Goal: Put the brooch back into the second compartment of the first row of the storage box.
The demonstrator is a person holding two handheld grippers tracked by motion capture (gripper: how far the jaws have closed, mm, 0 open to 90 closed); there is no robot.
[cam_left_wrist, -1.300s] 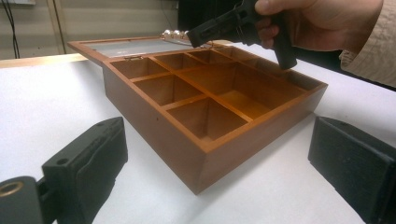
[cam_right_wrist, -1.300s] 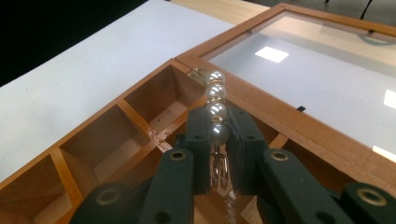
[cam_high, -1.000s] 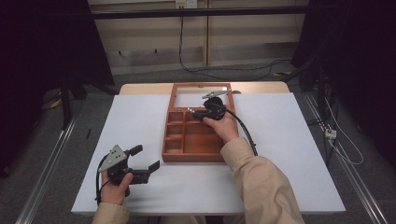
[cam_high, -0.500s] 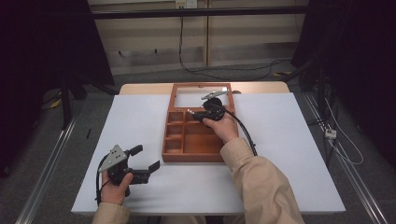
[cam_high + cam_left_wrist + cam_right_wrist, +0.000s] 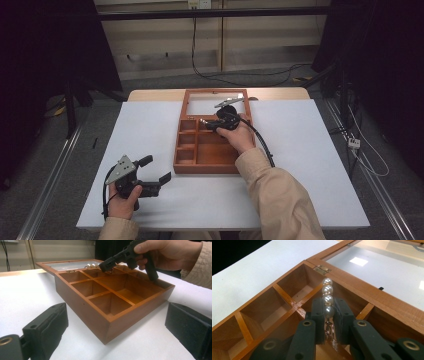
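A wooden box [image 5: 200, 155] with several compartments lies open mid-table, its glass lid [image 5: 210, 102] folded back. My right gripper [image 5: 207, 122] hovers over the box's far compartments, shut on a short string of pearls [image 5: 327, 300] with a small gold clasp [image 5: 329, 330]; the pearls stick out past the fingertips, over a divider [image 5: 294, 303]. In the left gripper view that gripper [image 5: 106, 263] and its pearls [image 5: 90, 265] show above the box [image 5: 100, 315]. My left gripper [image 5: 155, 175] rests open near the table's front left, pointing at the box, nothing between its pads [image 5: 50, 325].
The white table [image 5: 310, 165] has free room on both sides of the box. A person's sleeve [image 5: 280, 200] reaches in from the front. Cables [image 5: 220, 75] lie on the floor behind the table, and dark stands flank it.
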